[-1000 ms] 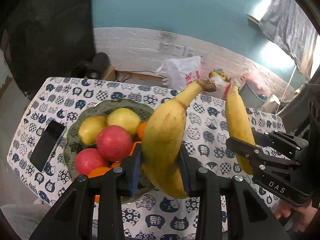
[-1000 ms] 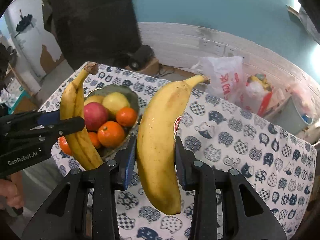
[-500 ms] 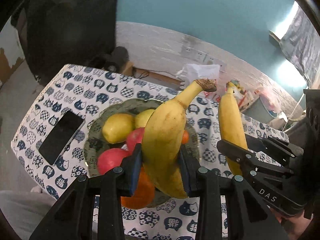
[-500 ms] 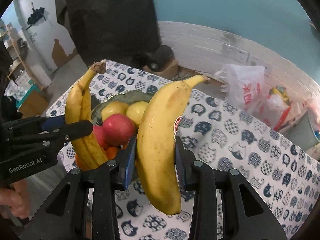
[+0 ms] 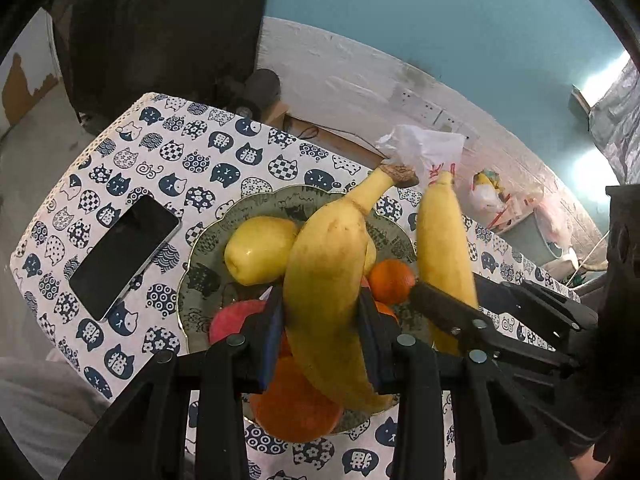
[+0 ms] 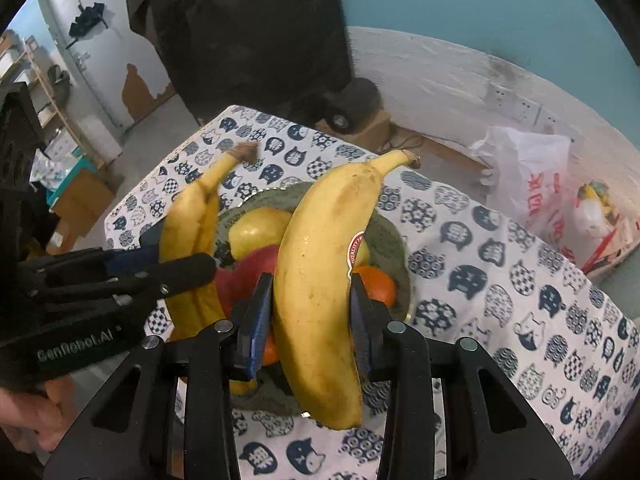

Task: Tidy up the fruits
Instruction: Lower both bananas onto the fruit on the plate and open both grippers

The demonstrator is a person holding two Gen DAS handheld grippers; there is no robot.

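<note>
Above the green fruit bowl point(image 5: 208, 236) in the left wrist view, the left gripper point(image 5: 320, 328) is clamped on a stubby banana point(image 5: 328, 280), stem up and far. The bowl under it holds a yellow pear point(image 5: 260, 254), a red apple point(image 5: 230, 320) and oranges point(image 5: 390, 276). A black phone point(image 5: 124, 256) lies on the cat-print tablecloth point(image 5: 180, 152) left of the bowl. To the right, the right gripper's fingers point(image 5: 452, 314) grip the second banana.

In the right wrist view, the right gripper point(image 6: 308, 316) is closed round a stickered banana point(image 6: 320, 272), hanging over the near right side of the same bowl point(image 6: 390, 248). The other banana hangs at the left in the left gripper.

Judging by this, the step in hand is carrying both bananas to the bowl. The next move calls for lowering each onto the heap, then releasing so that neither rolls off the rounded fruit.
</note>
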